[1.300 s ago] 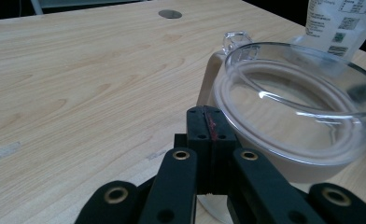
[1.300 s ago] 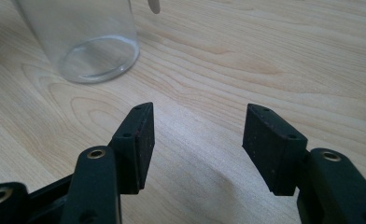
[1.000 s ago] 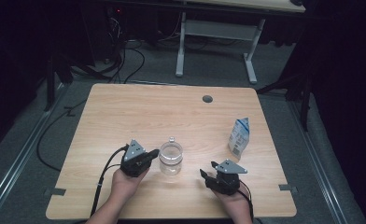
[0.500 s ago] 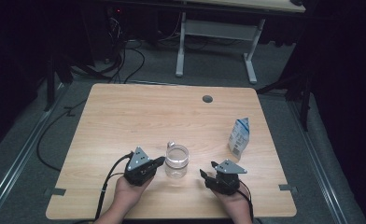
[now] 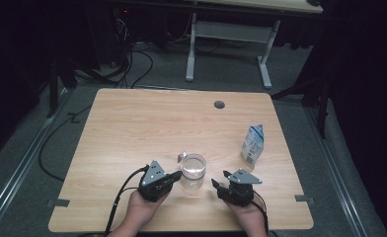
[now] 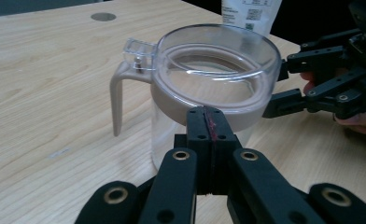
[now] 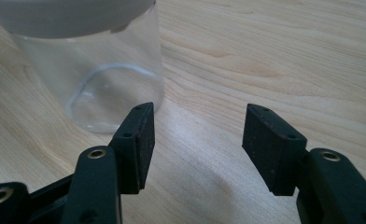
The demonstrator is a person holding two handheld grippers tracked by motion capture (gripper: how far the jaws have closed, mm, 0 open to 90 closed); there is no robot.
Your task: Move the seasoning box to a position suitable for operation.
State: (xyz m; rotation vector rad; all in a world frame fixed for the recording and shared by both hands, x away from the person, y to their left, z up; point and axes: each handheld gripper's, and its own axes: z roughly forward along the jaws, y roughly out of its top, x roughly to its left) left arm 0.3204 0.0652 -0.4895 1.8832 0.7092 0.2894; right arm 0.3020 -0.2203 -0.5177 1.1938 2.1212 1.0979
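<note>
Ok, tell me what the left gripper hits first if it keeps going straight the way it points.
Most likely the jug. The left gripper, jaws shut, points at the band below its lid, right ahead and very close; whether they already touch is unclear. In the high view the tip sits beside the jug's left wall.

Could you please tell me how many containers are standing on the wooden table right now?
2: a clear jug with a handle between the two grippers, and a small carton near the table's right edge.

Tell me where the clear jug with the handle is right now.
In the high view the clear jug stands on the table near its front edge, between the left gripper and the right gripper, with the milk carton farther right.
</note>
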